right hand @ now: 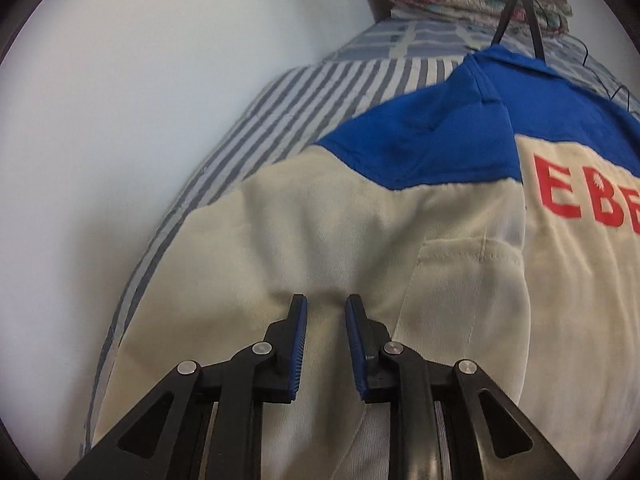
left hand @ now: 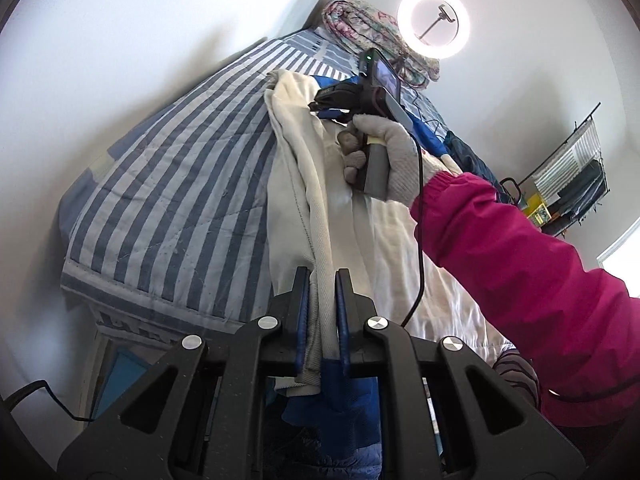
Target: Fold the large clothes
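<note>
Cream cotton jacket [right hand: 360, 240] with a royal-blue yoke and red lettering lies spread on the blue-and-white striped quilt [left hand: 180, 184] covering the bed. The left gripper [left hand: 322, 276] is clenched on a gathered cream edge of it, the cloth pinched between the blue pads and drawn up in a ridge. The right gripper [right hand: 326, 304], held in a grey-gloved hand [left hand: 380, 156] beyond a magenta sleeve [left hand: 520, 248], stands slightly parted; its tips appear to rest on the flat cream panel, gripping nothing.
</note>
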The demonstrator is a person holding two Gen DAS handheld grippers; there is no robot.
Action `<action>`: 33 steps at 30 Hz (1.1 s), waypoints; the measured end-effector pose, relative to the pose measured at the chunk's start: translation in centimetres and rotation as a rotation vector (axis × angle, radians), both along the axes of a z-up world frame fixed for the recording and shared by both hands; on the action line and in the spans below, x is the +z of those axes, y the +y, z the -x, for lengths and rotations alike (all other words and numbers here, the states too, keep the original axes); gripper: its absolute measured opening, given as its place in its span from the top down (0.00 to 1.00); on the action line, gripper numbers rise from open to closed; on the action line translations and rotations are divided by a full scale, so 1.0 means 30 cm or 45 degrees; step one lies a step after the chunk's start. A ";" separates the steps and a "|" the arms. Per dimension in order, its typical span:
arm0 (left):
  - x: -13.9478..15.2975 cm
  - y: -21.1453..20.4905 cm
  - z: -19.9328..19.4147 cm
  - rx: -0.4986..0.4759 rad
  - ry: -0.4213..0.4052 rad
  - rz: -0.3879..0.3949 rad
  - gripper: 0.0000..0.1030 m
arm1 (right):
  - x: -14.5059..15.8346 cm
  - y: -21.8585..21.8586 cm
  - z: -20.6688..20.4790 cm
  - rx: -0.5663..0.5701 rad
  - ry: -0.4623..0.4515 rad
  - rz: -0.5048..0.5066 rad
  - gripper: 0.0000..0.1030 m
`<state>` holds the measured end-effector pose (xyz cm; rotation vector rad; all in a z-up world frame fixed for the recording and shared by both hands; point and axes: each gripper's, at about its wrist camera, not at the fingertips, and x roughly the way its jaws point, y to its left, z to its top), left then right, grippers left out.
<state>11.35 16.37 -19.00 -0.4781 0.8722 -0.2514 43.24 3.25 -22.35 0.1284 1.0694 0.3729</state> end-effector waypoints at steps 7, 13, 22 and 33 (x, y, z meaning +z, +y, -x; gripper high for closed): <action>0.018 -0.060 -0.008 -0.056 -0.028 -0.060 0.90 | 0.130 -0.036 0.115 0.121 0.176 -0.170 0.53; 0.024 -0.090 -0.004 -0.067 -0.039 -0.094 0.90 | 0.233 0.147 0.229 0.321 0.185 -0.029 0.25; 0.029 -0.110 0.003 -0.057 -0.043 -0.149 0.90 | 0.089 0.336 0.277 0.393 0.160 0.447 0.72; 0.093 -0.341 0.025 -0.214 -0.136 -0.328 0.90 | 0.221 -0.045 0.206 0.174 0.127 -0.131 0.98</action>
